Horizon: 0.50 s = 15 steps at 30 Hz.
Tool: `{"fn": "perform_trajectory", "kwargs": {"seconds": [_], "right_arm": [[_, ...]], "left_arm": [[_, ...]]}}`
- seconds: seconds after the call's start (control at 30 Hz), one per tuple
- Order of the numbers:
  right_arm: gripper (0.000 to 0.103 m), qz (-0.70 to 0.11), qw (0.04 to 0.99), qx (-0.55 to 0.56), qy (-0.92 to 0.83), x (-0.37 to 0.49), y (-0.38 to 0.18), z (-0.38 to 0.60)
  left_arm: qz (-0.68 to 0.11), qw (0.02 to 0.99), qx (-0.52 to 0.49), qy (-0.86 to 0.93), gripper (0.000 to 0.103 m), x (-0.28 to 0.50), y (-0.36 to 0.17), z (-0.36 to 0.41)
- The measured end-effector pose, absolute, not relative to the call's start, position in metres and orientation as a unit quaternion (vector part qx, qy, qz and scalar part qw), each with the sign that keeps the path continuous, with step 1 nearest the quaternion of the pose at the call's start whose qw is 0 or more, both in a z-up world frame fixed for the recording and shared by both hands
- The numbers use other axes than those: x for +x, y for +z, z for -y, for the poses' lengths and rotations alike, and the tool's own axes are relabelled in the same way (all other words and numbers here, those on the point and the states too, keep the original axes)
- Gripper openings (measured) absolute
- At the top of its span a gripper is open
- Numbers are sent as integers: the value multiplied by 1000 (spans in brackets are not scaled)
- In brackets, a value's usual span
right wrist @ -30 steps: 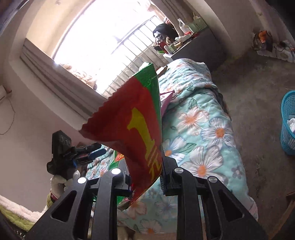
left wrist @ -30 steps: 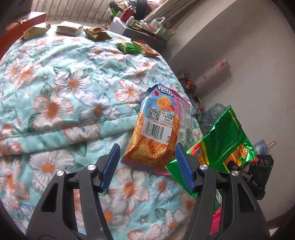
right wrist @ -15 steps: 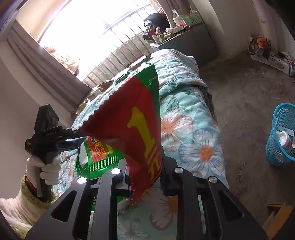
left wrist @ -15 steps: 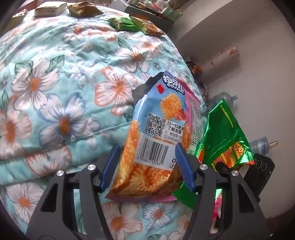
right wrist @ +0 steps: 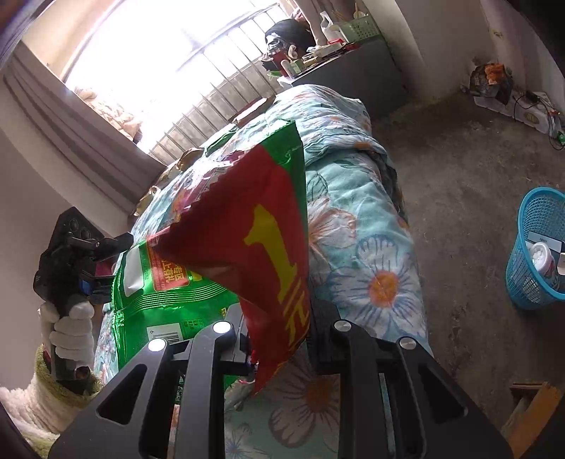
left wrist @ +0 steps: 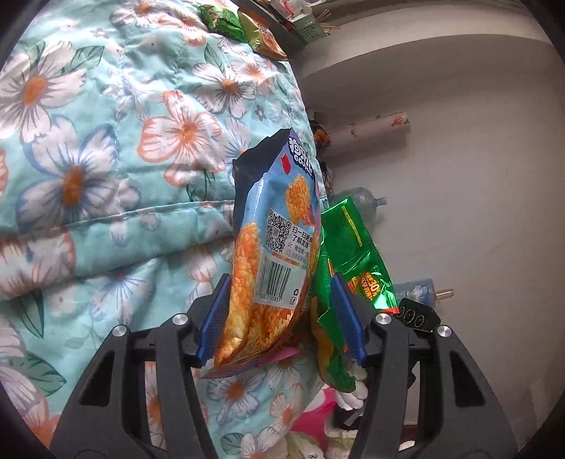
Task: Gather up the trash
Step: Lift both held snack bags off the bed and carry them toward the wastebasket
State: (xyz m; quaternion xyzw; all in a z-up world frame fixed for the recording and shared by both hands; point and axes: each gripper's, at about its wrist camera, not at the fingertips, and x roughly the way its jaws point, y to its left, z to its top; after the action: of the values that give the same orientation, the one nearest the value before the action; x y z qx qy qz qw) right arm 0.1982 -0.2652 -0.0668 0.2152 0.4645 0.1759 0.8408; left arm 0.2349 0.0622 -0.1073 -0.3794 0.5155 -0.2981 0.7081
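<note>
In the left wrist view my left gripper [left wrist: 280,317] has its blue-padded jaws around the bottom of a blue and orange snack bag [left wrist: 275,247] that stands up off the floral quilt [left wrist: 106,159]; the jaws are partly closed, and contact with the right pad is hidden. My right gripper [right wrist: 279,339] is shut on a red and green snack bag [right wrist: 268,240], which also shows in the left wrist view [left wrist: 353,254]. The left gripper shows in the right wrist view [right wrist: 91,264], hidden behind a green bag [right wrist: 169,289].
More wrappers [left wrist: 243,28] lie at the far end of the bed. A blue plastic basket [right wrist: 536,247] with trash inside stands on the concrete floor at the right. A cluttered dark desk [right wrist: 353,63] stands past the bed by the window.
My left gripper has moved forward onto the blue and orange bag and its jaws have narrowed around it, raising the bag upright. The right gripper has kept hold of its bag and tilted downward.
</note>
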Motion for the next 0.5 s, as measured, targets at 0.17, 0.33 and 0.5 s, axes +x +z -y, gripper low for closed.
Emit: {"fn": "perform_trajectory", "kwargs": {"seconds": [0.17, 0.33, 0.5], "right_arm": [[22, -467, 839, 218, 176, 202, -70, 264], [21, -469, 839, 215, 174, 203, -73, 262], [21, -469, 838, 219, 175, 203, -73, 262]], "left_arm": [[-493, 662, -450, -339, 45, 230, -116, -68], [-482, 658, -459, -354, 44, 221, -118, -67], [-472, 638, -479, -376, 35, 221, -121, -61]]}}
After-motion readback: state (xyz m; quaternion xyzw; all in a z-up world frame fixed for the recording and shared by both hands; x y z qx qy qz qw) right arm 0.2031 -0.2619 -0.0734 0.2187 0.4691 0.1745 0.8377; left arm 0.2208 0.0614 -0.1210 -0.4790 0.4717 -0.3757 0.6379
